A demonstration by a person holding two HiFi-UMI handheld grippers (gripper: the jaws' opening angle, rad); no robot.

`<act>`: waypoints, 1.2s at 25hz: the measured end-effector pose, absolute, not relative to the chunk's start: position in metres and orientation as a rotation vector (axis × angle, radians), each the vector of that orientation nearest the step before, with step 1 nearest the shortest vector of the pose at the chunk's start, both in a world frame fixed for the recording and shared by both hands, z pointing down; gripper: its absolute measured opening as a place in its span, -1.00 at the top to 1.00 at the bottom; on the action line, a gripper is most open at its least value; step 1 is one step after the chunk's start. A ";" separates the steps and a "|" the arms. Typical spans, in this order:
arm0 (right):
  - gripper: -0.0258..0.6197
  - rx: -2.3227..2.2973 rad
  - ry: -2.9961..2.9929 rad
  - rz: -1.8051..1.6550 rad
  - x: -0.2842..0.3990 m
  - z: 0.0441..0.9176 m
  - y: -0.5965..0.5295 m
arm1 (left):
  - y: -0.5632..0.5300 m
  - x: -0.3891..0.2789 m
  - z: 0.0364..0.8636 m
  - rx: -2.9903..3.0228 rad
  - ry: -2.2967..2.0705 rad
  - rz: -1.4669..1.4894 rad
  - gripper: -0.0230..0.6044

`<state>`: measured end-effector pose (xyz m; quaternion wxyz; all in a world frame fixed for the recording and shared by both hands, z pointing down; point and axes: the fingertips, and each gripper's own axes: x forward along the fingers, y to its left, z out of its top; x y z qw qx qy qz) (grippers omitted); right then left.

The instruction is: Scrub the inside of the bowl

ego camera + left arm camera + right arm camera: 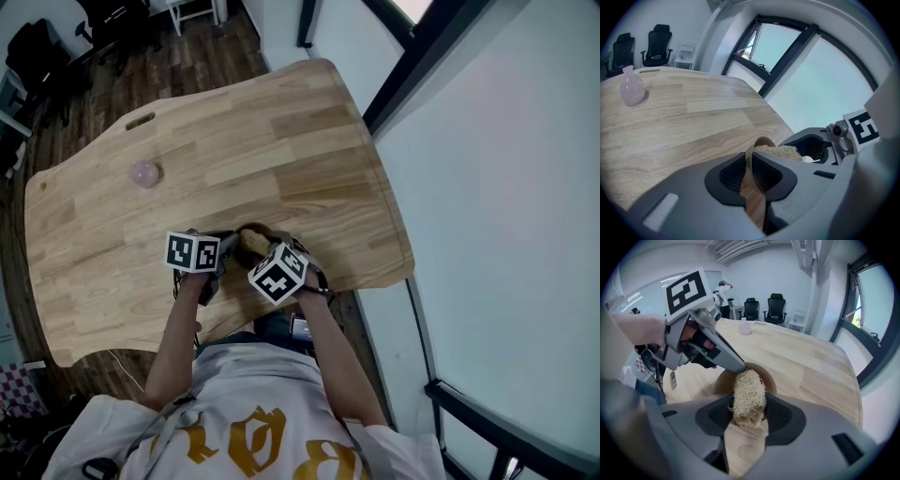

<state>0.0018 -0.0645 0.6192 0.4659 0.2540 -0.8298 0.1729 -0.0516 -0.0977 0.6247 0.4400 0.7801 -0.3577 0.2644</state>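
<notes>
**Position.** We take the bowl point(723, 380) as reference. It rests on the table point(281, 159), whose near edge runs just beside the bowl on the operator's side. A pink bottle point(632, 89) stands well apart from the bowl, toward the far left of the tabletop.

**Left gripper.** The left gripper point(751, 161) is clamped on the bowl's rim, one jaw inside the wall and one outside. The wall stands edge-on between the pads. No view shows whether the base sits flat.

**Right gripper.** The right gripper point(749, 408) is clenched on a loofah scrubber point(749, 394). The jaws pinch its near end, and its free end reaches over the rim into the bowl.

**Handling, as we judge it.**
- The bowl looks wooden and thin-walled. We expect it to be light and stiff, not fragile, and liable to skid or tip on the smooth tabletop under scrubbing pressure.
- The rim is the only practical hold. A pinch across the wall, opposite the scrubbing side, resists rotation best.
- A single-point rim grip acts as a lever, so we recommend moderate downward force directed toward the clamped side.
- The loofah is fibrous, springy and compressible. It will flatten against the curve and may work loose if held too near its end, so we would grip it closer to the middle.
</notes>
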 end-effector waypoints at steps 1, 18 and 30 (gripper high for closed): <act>0.36 0.637 -2.040 0.431 0.003 0.617 -0.065 | -0.098 -0.052 0.627 1.928 -0.893 0.647 0.79; 0.35 1.052 -2.168 0.658 0.038 0.562 -0.077 | -0.107 -0.062 0.592 2.117 -1.094 0.561 0.67; 0.35 1.281 -2.254 0.436 0.056 0.497 -0.053 | -0.074 -0.055 0.489 2.436 -1.250 0.430 0.92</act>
